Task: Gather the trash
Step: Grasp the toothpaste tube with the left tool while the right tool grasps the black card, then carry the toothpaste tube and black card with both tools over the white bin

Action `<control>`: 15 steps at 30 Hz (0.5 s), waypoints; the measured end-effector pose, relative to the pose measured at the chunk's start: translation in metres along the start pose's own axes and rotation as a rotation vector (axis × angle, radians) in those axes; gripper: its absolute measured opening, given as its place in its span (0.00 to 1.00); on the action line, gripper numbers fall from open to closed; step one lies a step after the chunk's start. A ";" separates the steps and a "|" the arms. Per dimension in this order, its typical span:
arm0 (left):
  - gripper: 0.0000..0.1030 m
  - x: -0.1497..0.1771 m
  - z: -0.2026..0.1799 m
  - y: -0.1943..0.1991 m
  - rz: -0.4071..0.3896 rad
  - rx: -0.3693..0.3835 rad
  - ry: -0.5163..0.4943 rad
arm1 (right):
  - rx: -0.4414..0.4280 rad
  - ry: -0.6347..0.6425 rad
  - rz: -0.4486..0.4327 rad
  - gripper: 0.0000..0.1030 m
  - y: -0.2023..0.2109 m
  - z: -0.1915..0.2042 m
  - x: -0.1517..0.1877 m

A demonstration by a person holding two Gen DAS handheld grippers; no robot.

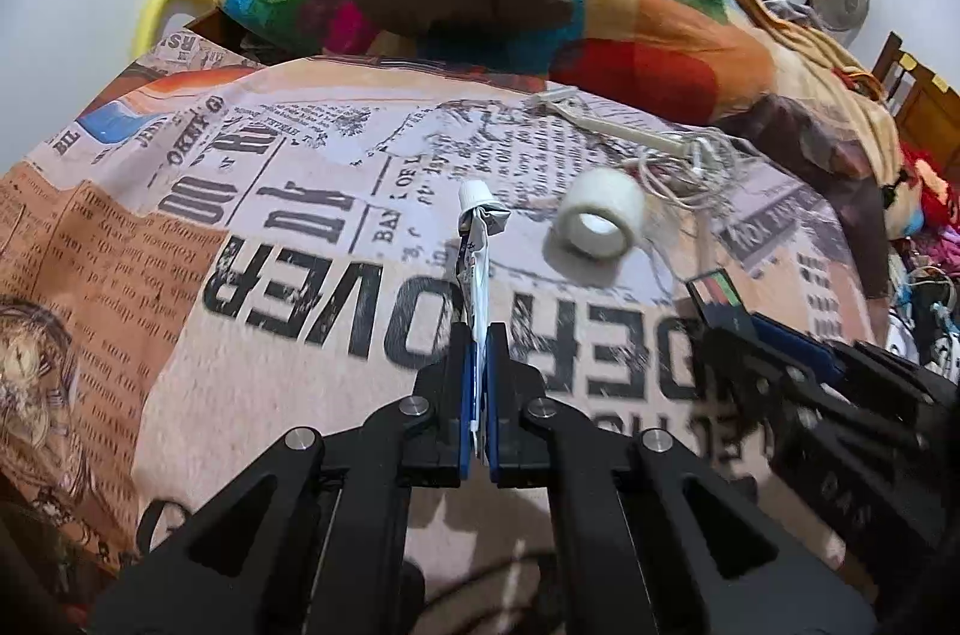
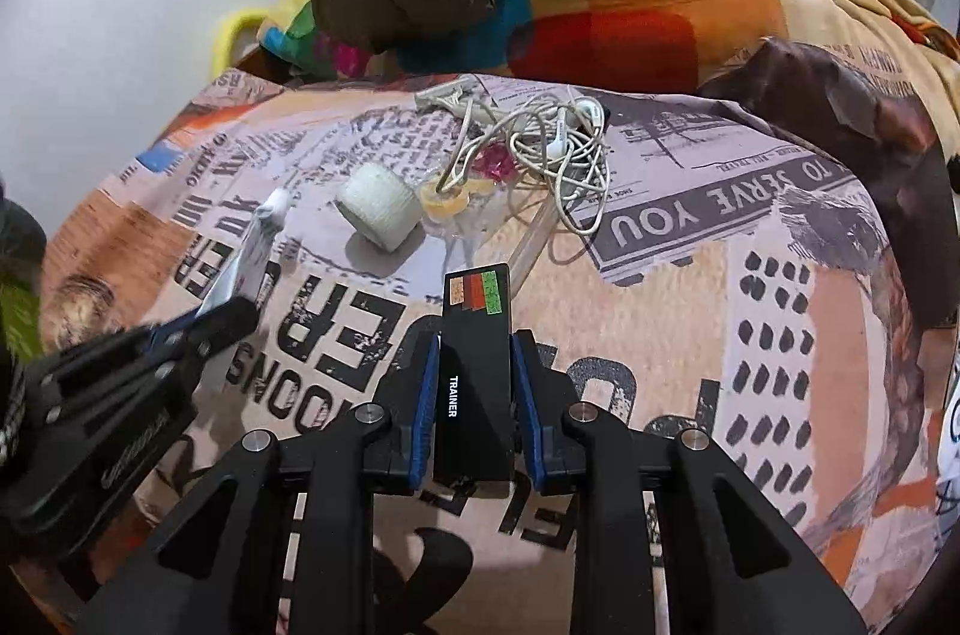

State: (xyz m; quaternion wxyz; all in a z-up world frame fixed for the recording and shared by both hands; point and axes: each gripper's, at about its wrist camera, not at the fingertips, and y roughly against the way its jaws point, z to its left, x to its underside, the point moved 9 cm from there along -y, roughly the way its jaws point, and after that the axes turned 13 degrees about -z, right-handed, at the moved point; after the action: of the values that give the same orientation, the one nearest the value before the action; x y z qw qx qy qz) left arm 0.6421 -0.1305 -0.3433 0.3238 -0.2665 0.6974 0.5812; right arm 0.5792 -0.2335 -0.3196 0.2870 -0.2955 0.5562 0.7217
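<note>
We hold two grippers above a bed covered in a newspaper-print sheet (image 1: 252,191). Our left gripper (image 1: 478,335) is clamped on the flat tail of a crumpled toothpaste tube (image 1: 477,245), its long axis running straight away from us, white cap at the far end. Our right gripper (image 2: 474,344) is pinched on a slim black box (image 2: 477,365) labelled "TRAINER", also pointing away. Near them, resting on the sheet, are a white tape roll (image 2: 379,206), tangled white earphones (image 2: 558,143) and a disposable razor (image 1: 594,119).

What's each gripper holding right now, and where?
Left gripper: squeezed tube, pinched at its flat tail. Right gripper: black box, gripped across its sides.
</note>
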 end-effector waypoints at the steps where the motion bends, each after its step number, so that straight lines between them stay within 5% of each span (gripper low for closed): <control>1: 0.02 -0.001 0.000 0.006 -0.005 0.003 0.002 | 0.001 -0.002 -0.007 0.22 0.003 0.001 -0.001; 15: 0.02 -0.007 0.017 0.106 -0.073 -0.008 0.014 | -0.060 -0.008 -0.060 0.22 0.059 0.033 -0.006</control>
State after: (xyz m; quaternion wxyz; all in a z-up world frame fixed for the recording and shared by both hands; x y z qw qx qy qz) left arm 0.5696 -0.0940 -0.2723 0.3390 -0.2972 0.6871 0.5698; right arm 0.5359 -0.2151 -0.2714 0.3017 -0.3175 0.5243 0.7303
